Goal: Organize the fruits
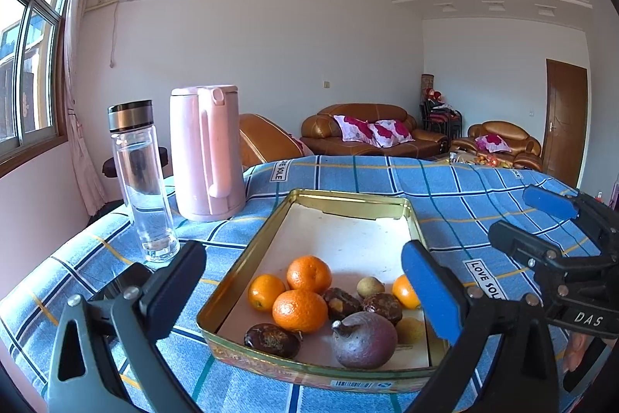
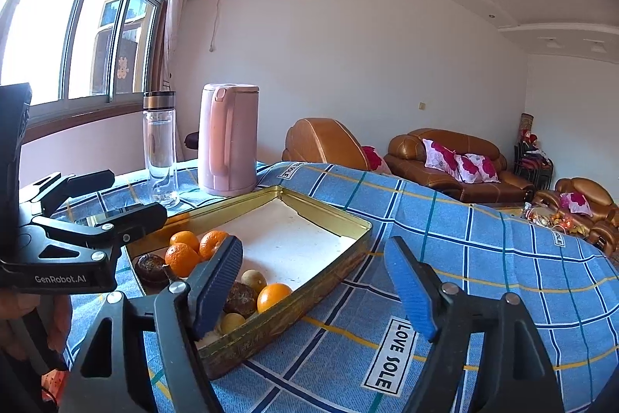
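Both grippers hang empty over the near end of the tin tray (image 1: pixel 232 281); our left gripper (image 1: pixel 305 281) stands at its widest, jaws straddling the fruit pile with nothing touched; our right gripper (image 2: pixel 313 285) is partly spread, holding nothing, its left pad over the tray's near corner, its right pad over the blue checked cloth (image 2: pixel 483 242).

Risks, as we judge them: the fruit lies bunched at the tray's six o'clock end, so a closing jaw could shove a neighbour or pinch two at once; round oranges (image 1: pixel 300 310) would roll on the bare liner; the two grippers sit near each other and could knock together; a wide sweep toward ten o'clock might tip the glass bottle (image 1: pixel 143 180), the pink kettle (image 1: pixel 207 153) beside it.

Fruit, left view: four oranges, glossy; three dark wrinkled brown fruits (image 1: pixel 272 340); one purple passion fruit (image 1: pixel 363 339) at six o'clock, stem up; two small tan ones; far half of tray empty.
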Demonstrator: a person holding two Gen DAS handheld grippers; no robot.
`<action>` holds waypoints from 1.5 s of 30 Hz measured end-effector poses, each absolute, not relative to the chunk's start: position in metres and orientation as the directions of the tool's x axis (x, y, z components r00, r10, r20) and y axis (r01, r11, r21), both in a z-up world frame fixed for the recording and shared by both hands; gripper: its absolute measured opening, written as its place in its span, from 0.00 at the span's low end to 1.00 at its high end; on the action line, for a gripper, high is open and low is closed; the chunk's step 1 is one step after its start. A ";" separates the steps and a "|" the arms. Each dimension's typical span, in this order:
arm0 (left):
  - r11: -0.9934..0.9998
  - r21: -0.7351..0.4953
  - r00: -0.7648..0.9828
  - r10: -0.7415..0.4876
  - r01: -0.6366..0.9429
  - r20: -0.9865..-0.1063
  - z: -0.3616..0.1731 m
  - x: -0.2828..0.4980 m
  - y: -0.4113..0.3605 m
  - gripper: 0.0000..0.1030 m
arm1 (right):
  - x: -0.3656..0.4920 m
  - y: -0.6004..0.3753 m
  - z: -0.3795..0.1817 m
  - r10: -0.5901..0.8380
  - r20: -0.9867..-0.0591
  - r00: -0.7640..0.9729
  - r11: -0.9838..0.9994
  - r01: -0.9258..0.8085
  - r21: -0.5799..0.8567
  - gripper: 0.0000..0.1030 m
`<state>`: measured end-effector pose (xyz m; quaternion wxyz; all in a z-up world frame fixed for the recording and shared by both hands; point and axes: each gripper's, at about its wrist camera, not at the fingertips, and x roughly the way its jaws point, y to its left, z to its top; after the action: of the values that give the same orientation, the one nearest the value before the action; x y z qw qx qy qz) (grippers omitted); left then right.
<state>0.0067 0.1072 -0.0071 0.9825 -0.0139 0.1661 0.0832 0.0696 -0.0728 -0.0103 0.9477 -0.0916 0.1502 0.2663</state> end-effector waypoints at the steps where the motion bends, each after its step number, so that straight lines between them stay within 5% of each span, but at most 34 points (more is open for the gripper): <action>1: 0.986 0.001 0.932 0.159 -0.168 -0.327 -0.007 0.007 0.107 1.00 | 0.069 -0.074 -0.009 0.476 -0.330 0.815 0.843 -0.530 -0.093 0.77; 45: 0.986 0.050 0.926 0.167 -0.159 -0.339 -0.003 0.008 0.081 1.00 | 0.057 -0.107 -0.007 0.446 -0.289 0.847 0.872 -0.484 -0.073 0.80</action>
<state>0.0081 0.0812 -0.0030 0.9813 0.0107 0.1735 0.0831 0.0574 -0.1065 -0.0068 0.9583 -0.0717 0.1325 0.2428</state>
